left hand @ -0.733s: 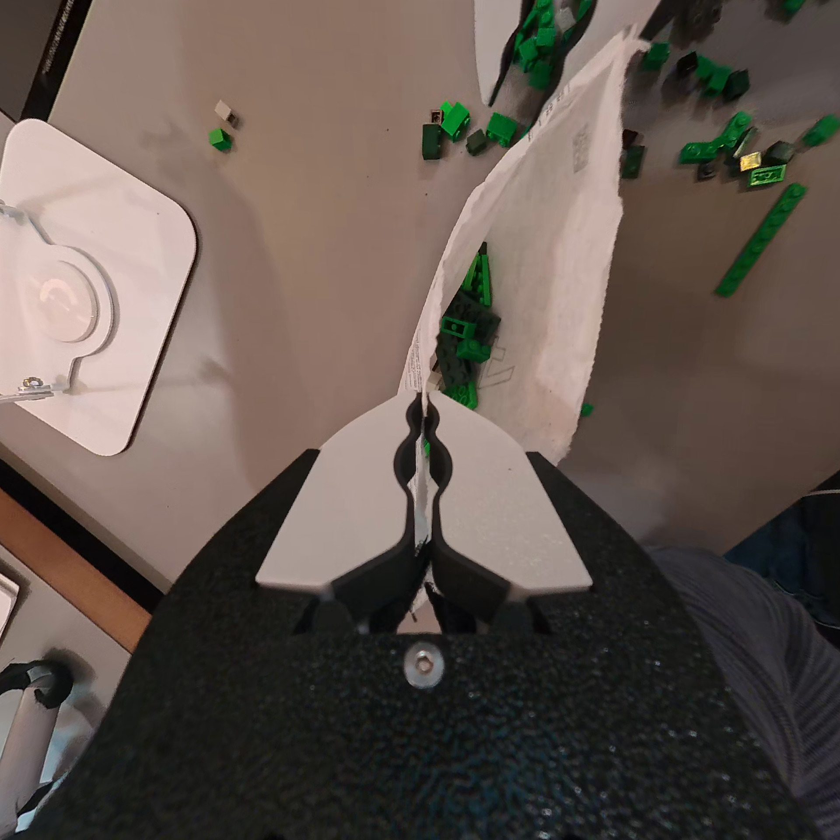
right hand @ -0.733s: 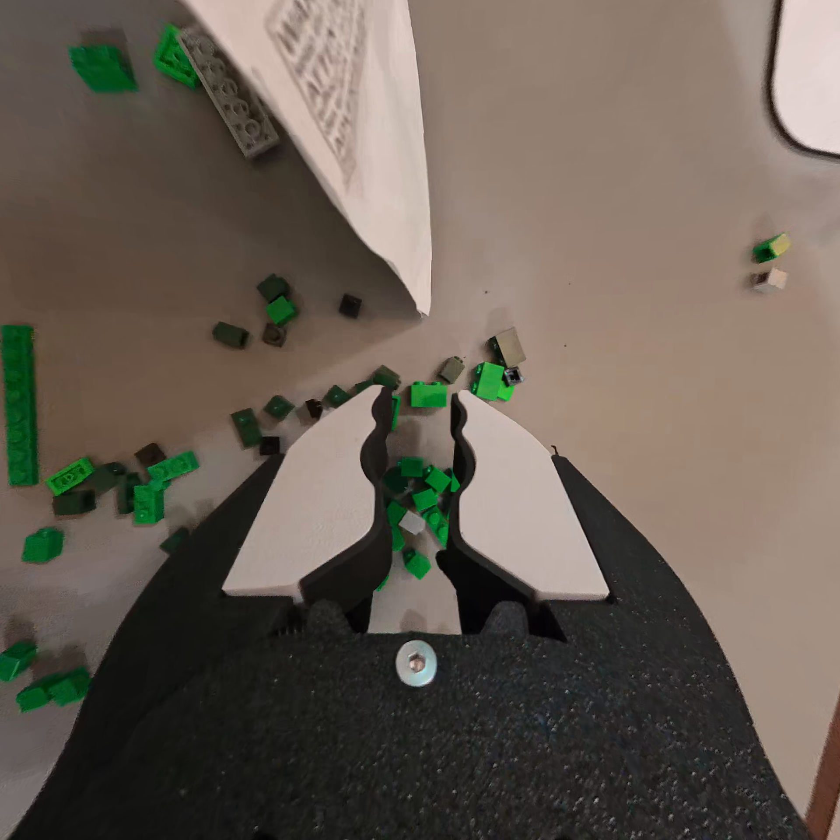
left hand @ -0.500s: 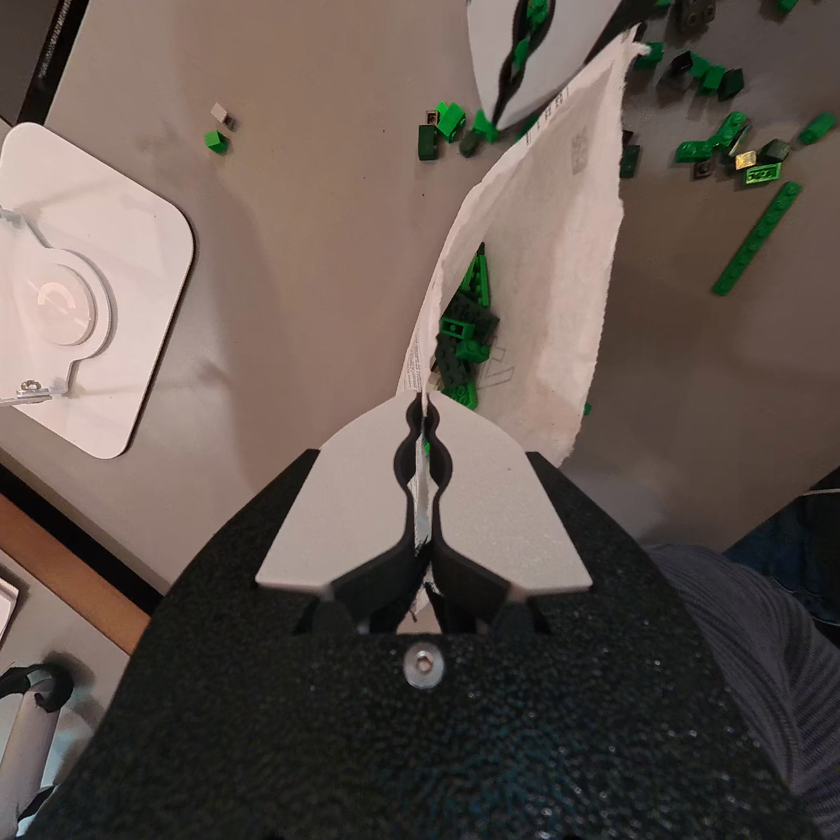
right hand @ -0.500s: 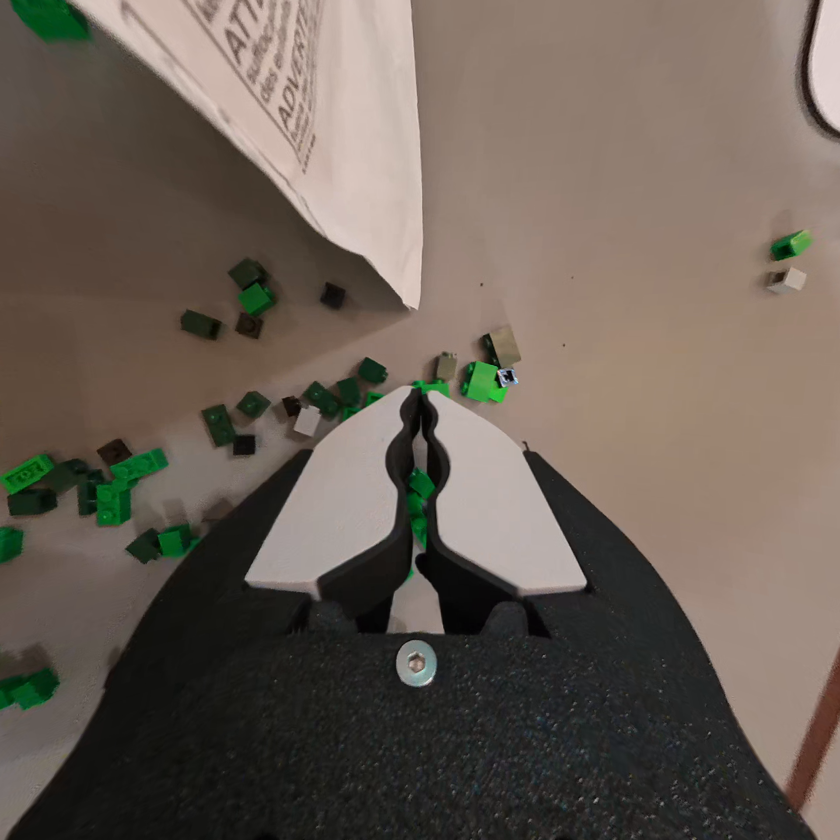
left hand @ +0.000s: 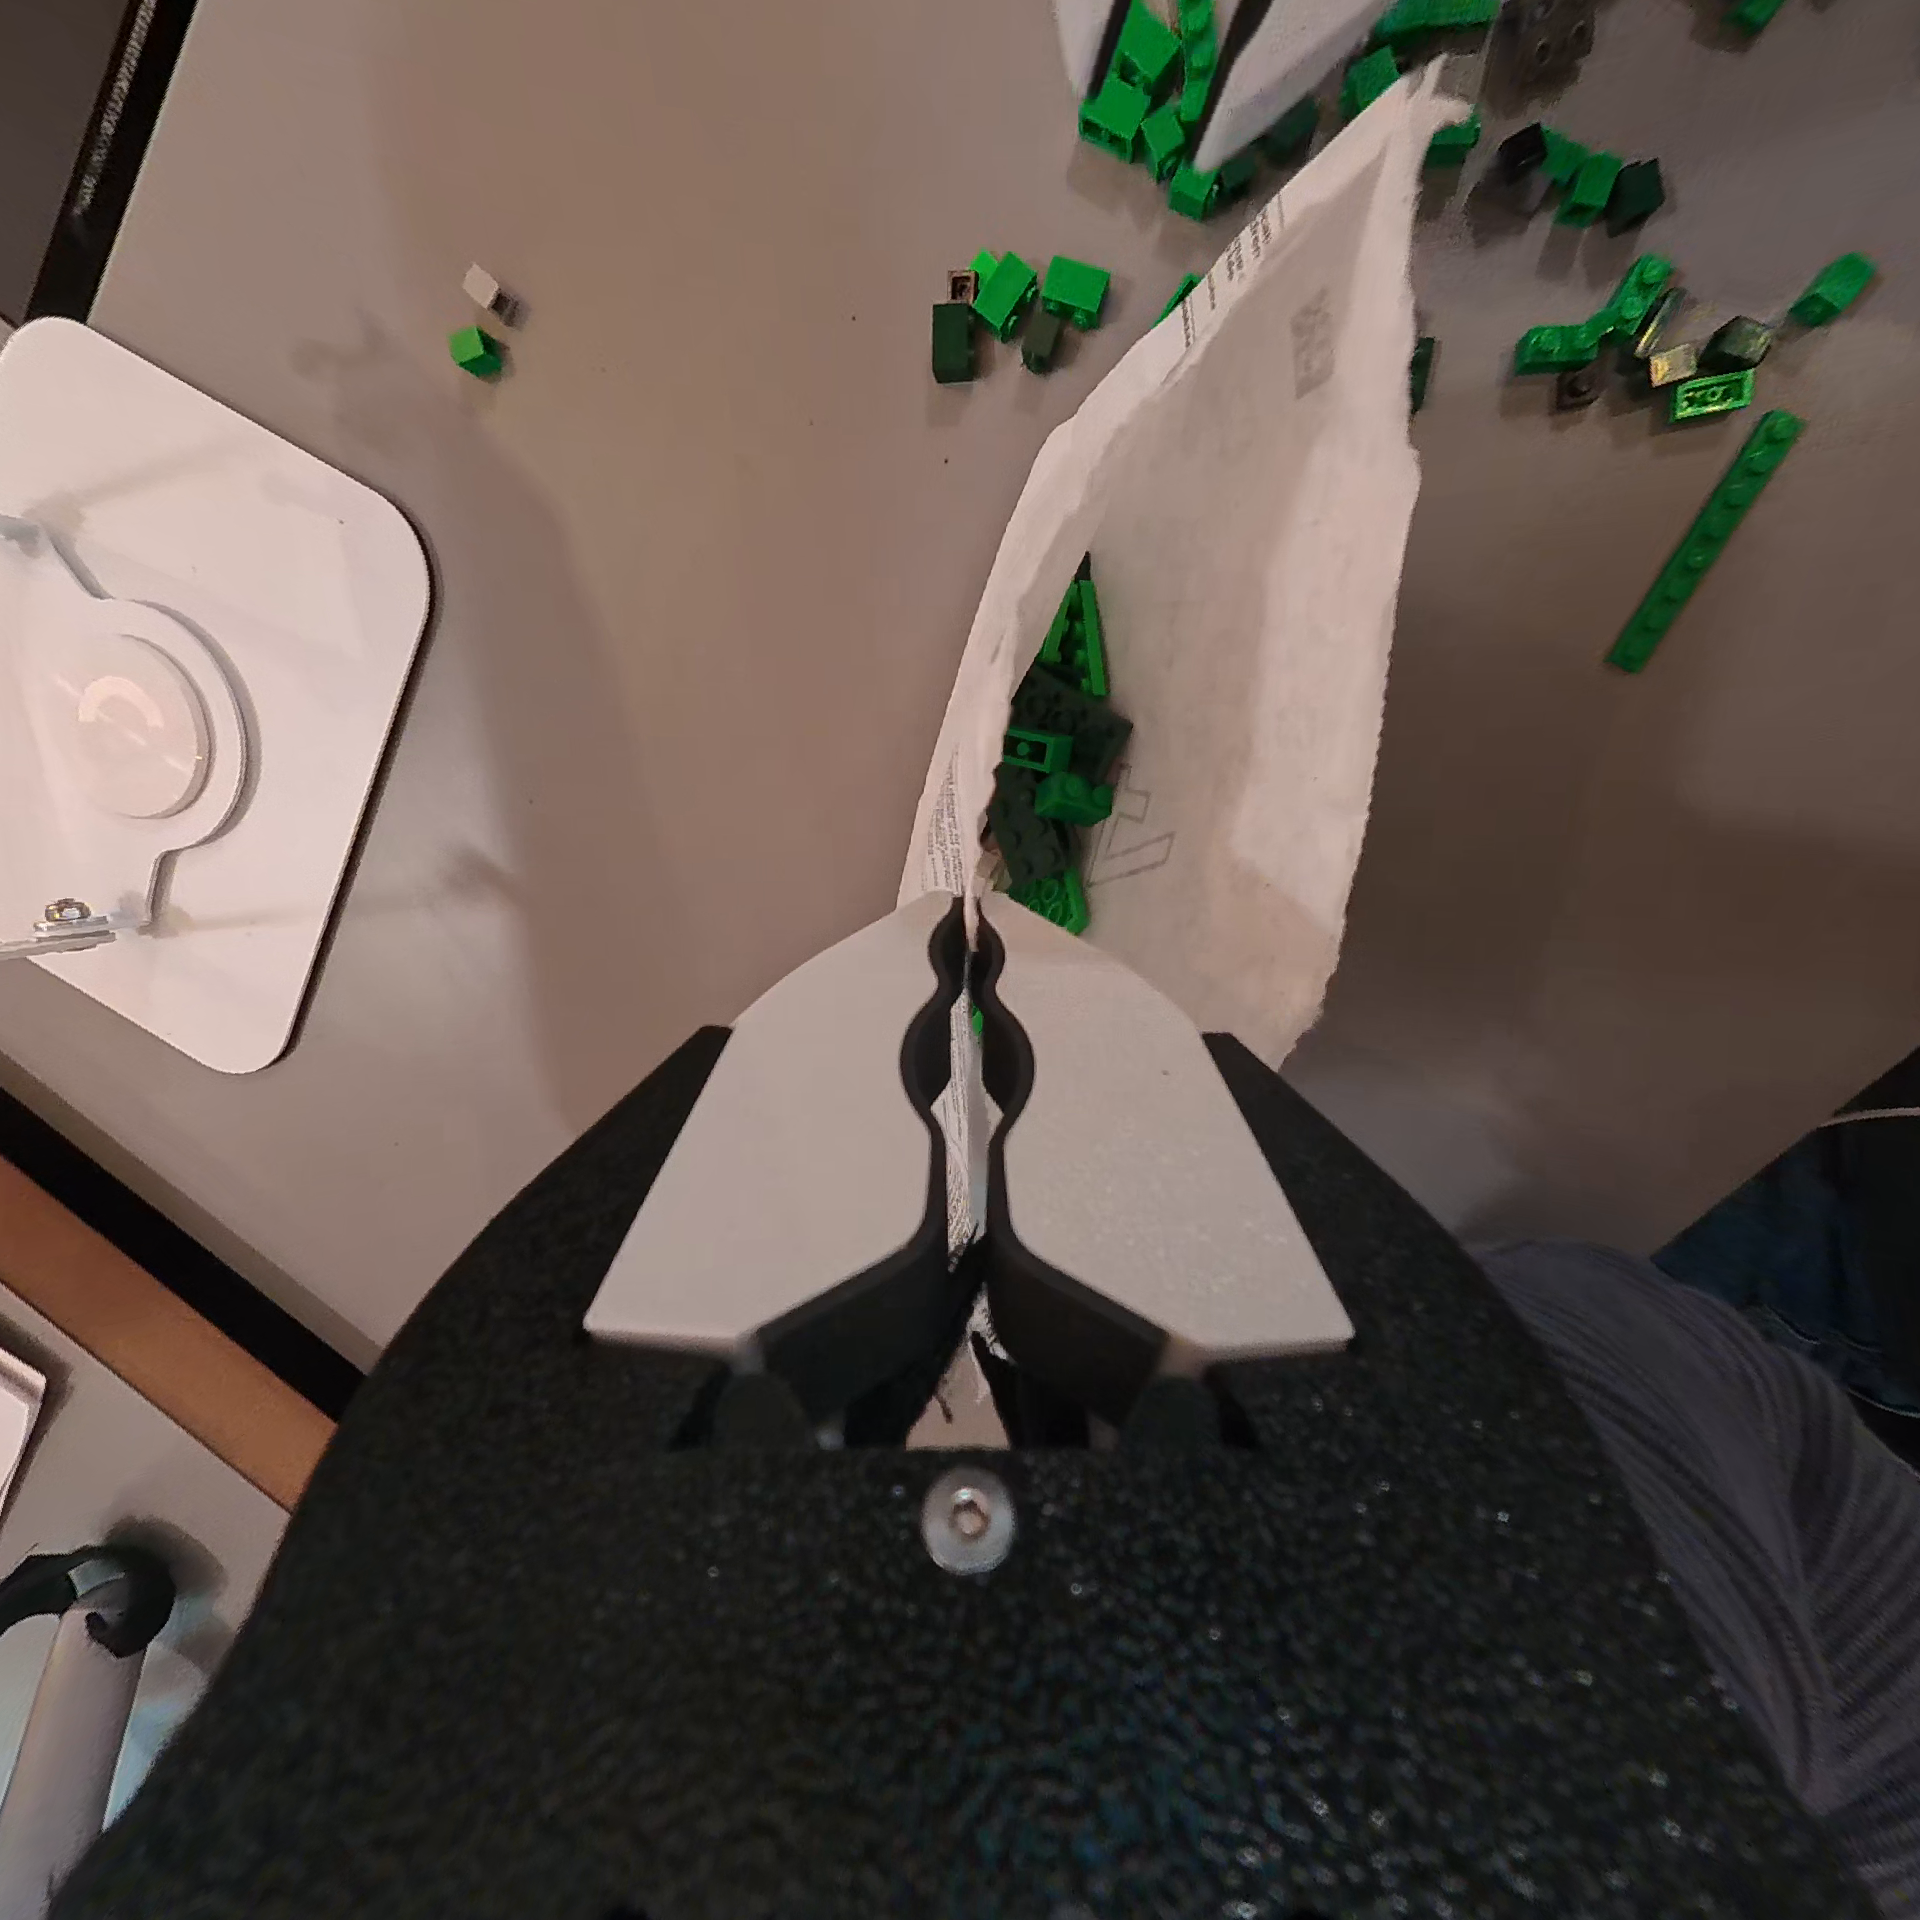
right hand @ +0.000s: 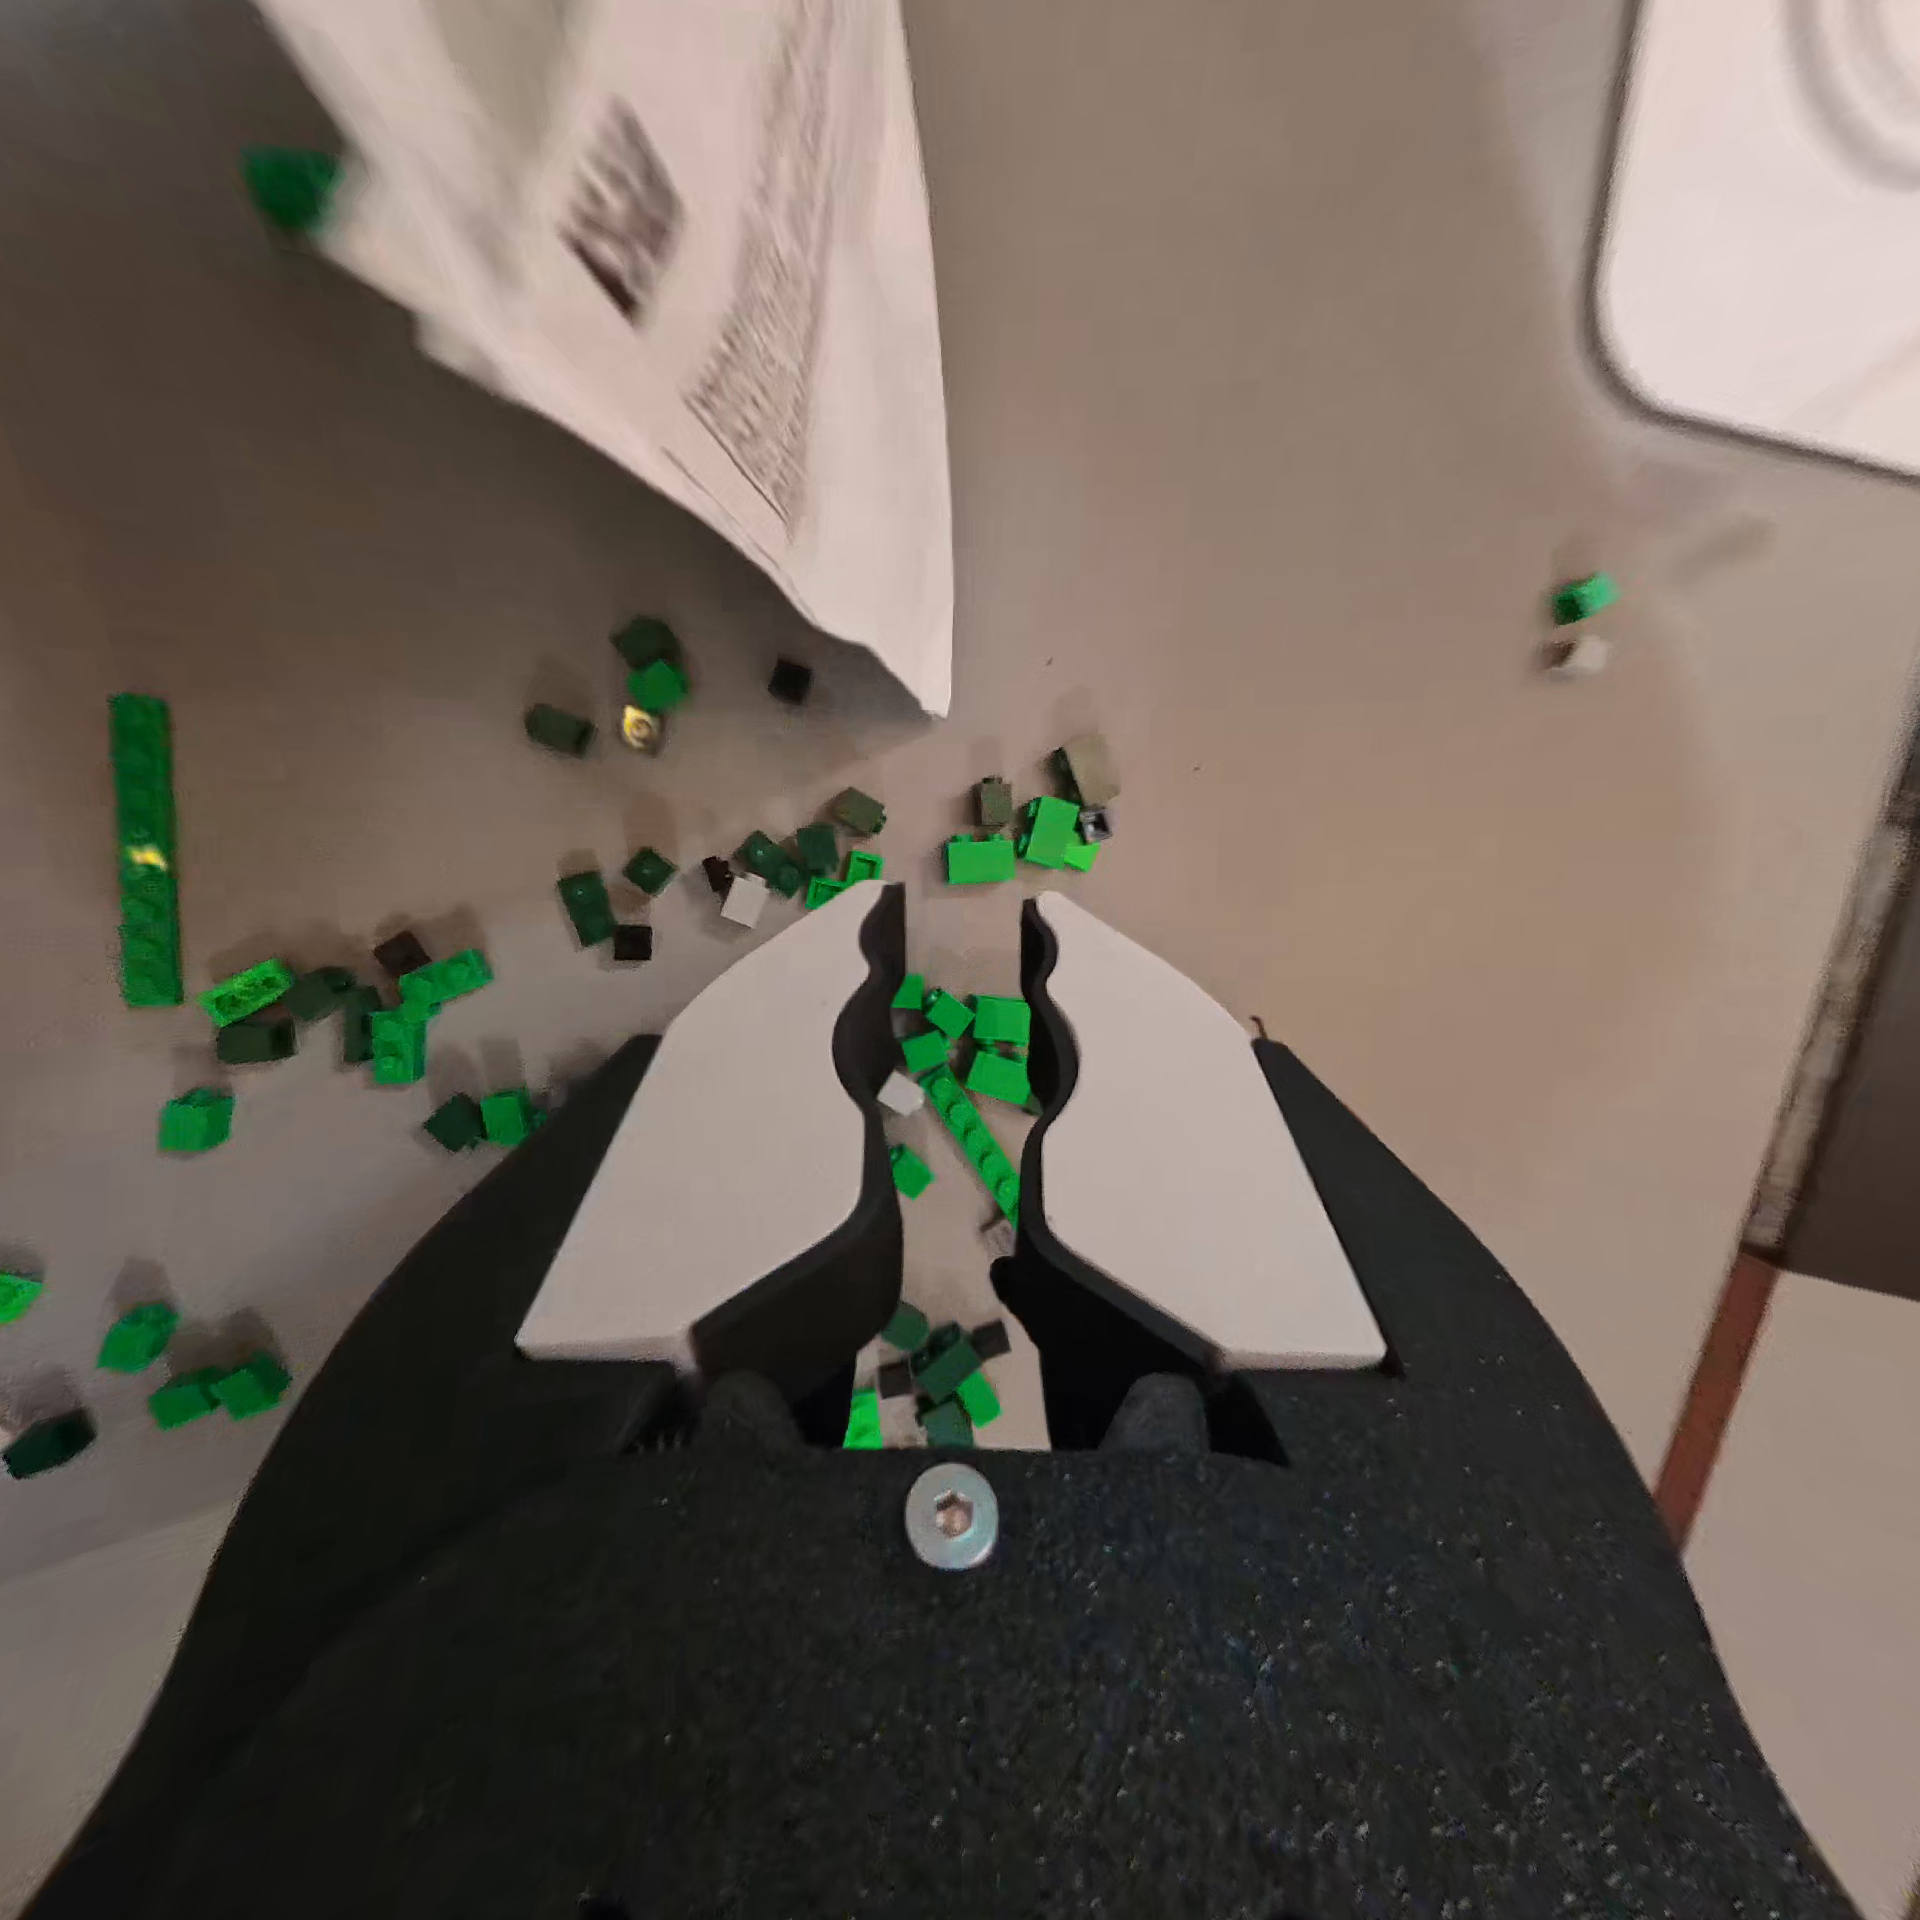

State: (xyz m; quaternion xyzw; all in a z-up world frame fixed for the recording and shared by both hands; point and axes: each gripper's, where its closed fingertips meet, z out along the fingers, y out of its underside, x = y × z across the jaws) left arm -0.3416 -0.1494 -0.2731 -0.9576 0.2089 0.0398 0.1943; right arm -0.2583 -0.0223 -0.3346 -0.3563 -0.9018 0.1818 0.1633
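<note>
White paper bag of green bricks in left gripper's clamped fingers; right gripper's fingers apart.

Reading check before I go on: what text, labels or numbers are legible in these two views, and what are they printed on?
Paper bag, pinched in the left gripper: print along its edges, too small to read.
Same bag in the right wrist view: blocks of print, blurred, unreadable.
Black strip at the table edge: faint print, too small.
Green bricks below the open right gripper, white plate: no writing visible.
</note>
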